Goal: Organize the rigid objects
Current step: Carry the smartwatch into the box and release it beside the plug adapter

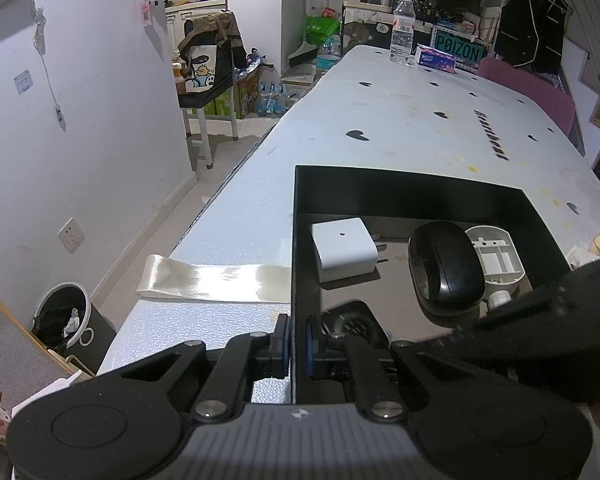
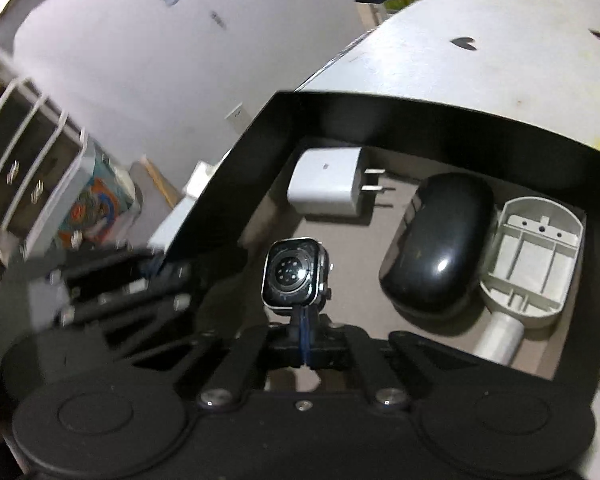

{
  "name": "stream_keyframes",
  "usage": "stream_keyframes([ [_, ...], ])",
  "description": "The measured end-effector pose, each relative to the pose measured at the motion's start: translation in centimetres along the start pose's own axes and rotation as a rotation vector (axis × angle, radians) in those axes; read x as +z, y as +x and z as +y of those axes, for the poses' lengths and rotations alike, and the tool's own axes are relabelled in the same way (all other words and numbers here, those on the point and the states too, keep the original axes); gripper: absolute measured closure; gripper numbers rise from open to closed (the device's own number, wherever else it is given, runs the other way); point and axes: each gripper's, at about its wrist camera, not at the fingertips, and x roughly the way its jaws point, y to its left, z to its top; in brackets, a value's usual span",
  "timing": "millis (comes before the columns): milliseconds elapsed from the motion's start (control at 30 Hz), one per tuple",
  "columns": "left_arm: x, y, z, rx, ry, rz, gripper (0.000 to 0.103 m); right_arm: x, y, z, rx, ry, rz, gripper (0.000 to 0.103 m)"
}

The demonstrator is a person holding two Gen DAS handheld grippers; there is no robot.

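While the left gripper (image 1: 298,344) pinches the near left wall of a black box (image 1: 408,192), apparently to steady it, the right gripper (image 2: 305,322) hangs over the box's near end, its fingers closed on the lower edge of a watch body (image 2: 296,276) with no strap, sensor back facing the camera. That hold looks meant for lowering the watch onto the bare floor by the near left corner. Already inside lie a white charger (image 2: 326,186) at the far left corner, prongs pointing right, a black mouse (image 2: 436,248) beside it, and a pale plastic shell (image 2: 534,264) against the right wall, touching the mouse. The box sits near the left edge of a long white table (image 1: 400,112) printed with small black hearts; a strip of glossy tape (image 1: 216,282) runs up to the box from that edge. A water bottle (image 1: 403,30) and a tissue pack (image 1: 436,58) stand at the far end, with a bin (image 1: 66,316) on the floor and cluttered shelves beyond.
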Motion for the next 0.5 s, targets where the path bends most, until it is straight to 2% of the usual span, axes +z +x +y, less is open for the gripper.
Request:
stream_keyframes([
  [200,0.0,0.0,0.0,0.000,0.000,0.000,0.096,0.4,0.0,-0.4,-0.002,0.039,-0.020,0.102],
  [367,0.0,0.0,-0.1,0.003,0.001,0.000,0.096,-0.5,-3.0,-0.2,-0.041,0.033,-0.090,0.102],
  [500,0.0,0.0,-0.1,0.002,0.000,0.001,0.096,-1.5,-6.0,0.3,-0.084,0.019,-0.155,0.092],
])
